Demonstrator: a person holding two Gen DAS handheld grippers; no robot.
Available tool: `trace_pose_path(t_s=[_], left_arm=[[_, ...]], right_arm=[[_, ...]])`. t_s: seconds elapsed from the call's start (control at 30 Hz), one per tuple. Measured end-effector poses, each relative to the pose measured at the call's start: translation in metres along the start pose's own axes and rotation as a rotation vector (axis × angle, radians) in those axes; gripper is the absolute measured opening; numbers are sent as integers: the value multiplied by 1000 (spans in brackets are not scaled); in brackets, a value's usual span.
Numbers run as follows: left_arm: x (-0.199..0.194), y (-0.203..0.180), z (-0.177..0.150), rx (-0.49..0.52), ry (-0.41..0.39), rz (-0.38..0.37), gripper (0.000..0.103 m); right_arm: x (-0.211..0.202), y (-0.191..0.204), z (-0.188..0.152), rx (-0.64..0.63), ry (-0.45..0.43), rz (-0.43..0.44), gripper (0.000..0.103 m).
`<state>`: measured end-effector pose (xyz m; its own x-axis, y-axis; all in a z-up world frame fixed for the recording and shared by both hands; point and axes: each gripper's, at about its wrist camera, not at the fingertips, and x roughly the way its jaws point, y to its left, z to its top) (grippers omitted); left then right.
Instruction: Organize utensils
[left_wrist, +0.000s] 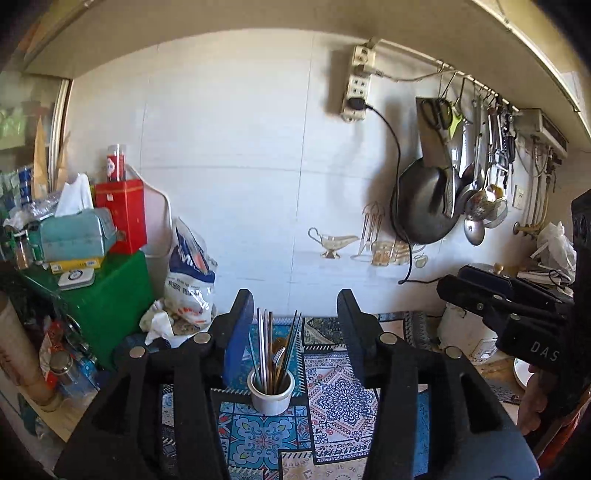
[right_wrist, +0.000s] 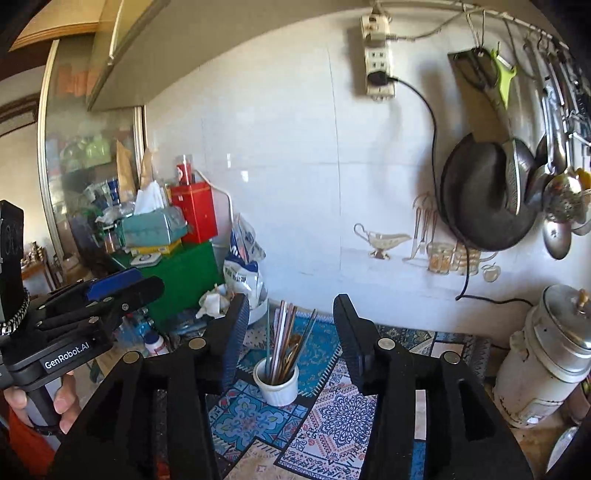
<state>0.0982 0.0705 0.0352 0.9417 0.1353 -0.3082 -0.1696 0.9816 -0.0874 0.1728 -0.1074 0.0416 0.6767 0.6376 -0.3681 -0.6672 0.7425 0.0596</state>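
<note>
With your left gripper (left_wrist: 295, 314) and right gripper (right_wrist: 291, 317) both about half open and empty, well back from the small white ribbed ceramic cup (left_wrist: 271, 393) holding 1 upright bundle of metal and wooden utensils (left_wrist: 275, 350) on the patterned mat (left_wrist: 343, 402), check that nothing leans out before you finish.

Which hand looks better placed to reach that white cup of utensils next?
Neither, really. The white cup with its utensils shows between the open fingers of both the left gripper and the right gripper, and both are empty and set back. If anything the left, slightly more centred.
</note>
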Motion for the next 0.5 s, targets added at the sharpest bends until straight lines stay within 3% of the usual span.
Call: trace_pose_path(t_s=[0.2,0.3,0.37,0.5], left_arm=[[-69,2,-7,30,-77,-5,68],[-90,4,-16,45,-108,15,92],[-100,6,-21,43,-122,17,98],[-115,8,-27,43,-134,25,102]], right_arm=[[-62,29,-10,25,-143,-98,74],[-82,42,-20,21,-184,-168,83],[-90,46,-26,24,-192,-213,97],[-108,51,-35,52,-218,-292,103]])
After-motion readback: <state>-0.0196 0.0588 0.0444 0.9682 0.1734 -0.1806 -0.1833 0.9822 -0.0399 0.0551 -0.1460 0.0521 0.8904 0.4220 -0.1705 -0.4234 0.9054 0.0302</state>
